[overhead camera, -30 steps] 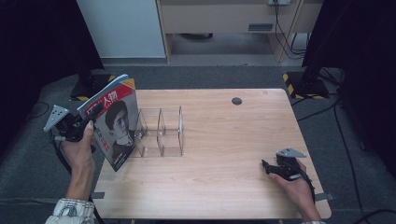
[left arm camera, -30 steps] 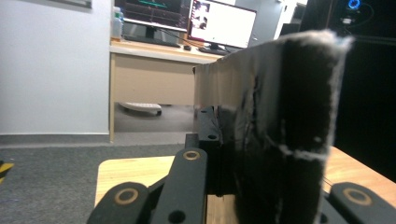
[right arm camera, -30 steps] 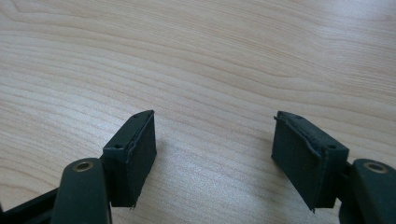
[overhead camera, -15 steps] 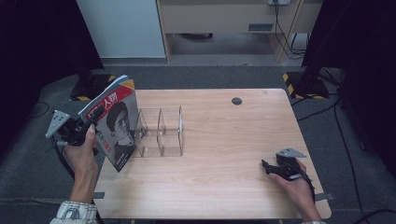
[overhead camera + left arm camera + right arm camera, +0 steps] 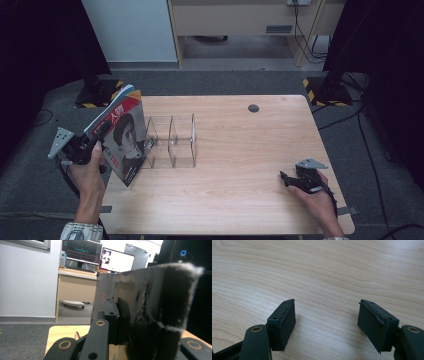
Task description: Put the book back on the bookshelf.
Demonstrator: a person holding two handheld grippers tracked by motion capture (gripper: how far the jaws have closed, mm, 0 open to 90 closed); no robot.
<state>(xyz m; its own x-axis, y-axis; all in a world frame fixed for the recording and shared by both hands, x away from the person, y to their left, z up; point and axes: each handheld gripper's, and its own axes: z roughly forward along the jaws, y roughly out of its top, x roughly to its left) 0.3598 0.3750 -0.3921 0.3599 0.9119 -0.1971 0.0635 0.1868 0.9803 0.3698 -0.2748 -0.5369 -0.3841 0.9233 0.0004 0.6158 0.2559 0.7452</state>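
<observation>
The left tongs [image 5: 102,131] are clamped on a magazine [image 5: 122,137], the jaws pinching its edge; in the left gripper view the dark, blurred sheet of the magazine [image 5: 150,310] stands right between the two black jaws, with one pad [image 5: 111,315] pressed flat against it; the magazine stands nearly upright, tilted a little, at the nine o'clock edge of the surface [image 5: 240,150], its red-and-white cover with a portrait facing the person, its lower corner down at the surface near the seven o'clock corner; the left hand [image 5: 87,167] grips the tool from below, off the surface's edge. Just beside the magazine, toward three o'clock, sits a clear acrylic rack [image 5: 170,142] with upright dividers; the cover's far edge seems to meet the rack's nearest panel, though I cannot tell whether they touch. The right tongs [image 5: 285,178] rest low at about five o'clock, well apart from the magazine and rack; their jaws stand wide and hold nothing, bare wood grain [image 5: 324,277] lying between the pads [image 5: 284,322]; the right hand [image 5: 315,197] lies behind them. A small dark round spot [image 5: 253,108] marks the surface toward one o'clock.
</observation>
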